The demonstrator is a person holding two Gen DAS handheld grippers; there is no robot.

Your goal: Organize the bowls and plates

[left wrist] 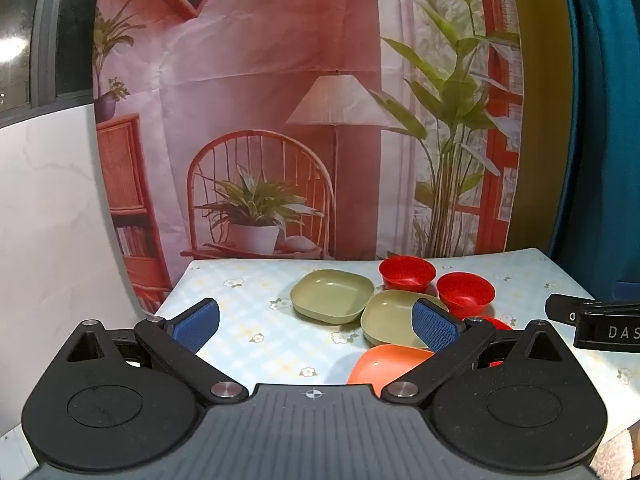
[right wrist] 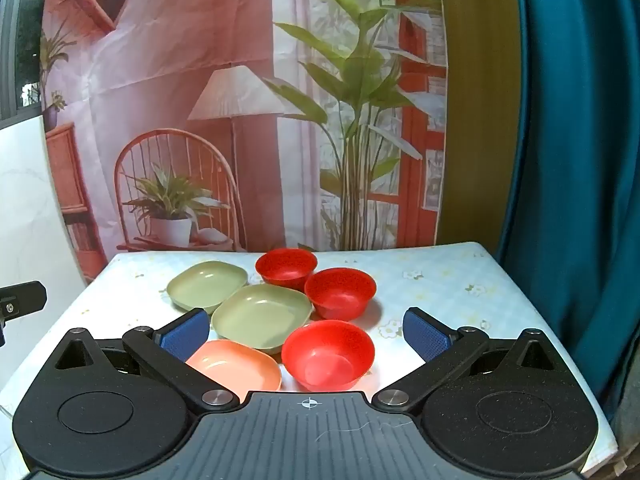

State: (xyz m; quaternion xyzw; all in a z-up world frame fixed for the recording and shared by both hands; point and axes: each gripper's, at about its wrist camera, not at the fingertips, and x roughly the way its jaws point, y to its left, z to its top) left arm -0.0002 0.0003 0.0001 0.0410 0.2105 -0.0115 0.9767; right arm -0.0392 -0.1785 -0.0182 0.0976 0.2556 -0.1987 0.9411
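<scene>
Between my right gripper's (right wrist: 306, 332) spread-wide, empty jaws I am seeing the nearest red bowl (right wrist: 328, 354) sitting on the table (right wrist: 460, 280) beside an orange plate (right wrist: 236, 364). My left gripper (left wrist: 316, 322) is hovering equally wide and empty, while two green plates (right wrist: 262, 316) and two more red bowls (right wrist: 340, 292) are clustering just behind.

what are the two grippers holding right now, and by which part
Nothing is held. The left gripper and right gripper both hang wide open above the table, clear of every plate and bowl.

Printed room backdrop (right wrist: 240, 100), teal curtain (right wrist: 580, 160), white marbled wall (left wrist: 48, 220), flowered tablecloth (right wrist: 440, 280)
</scene>
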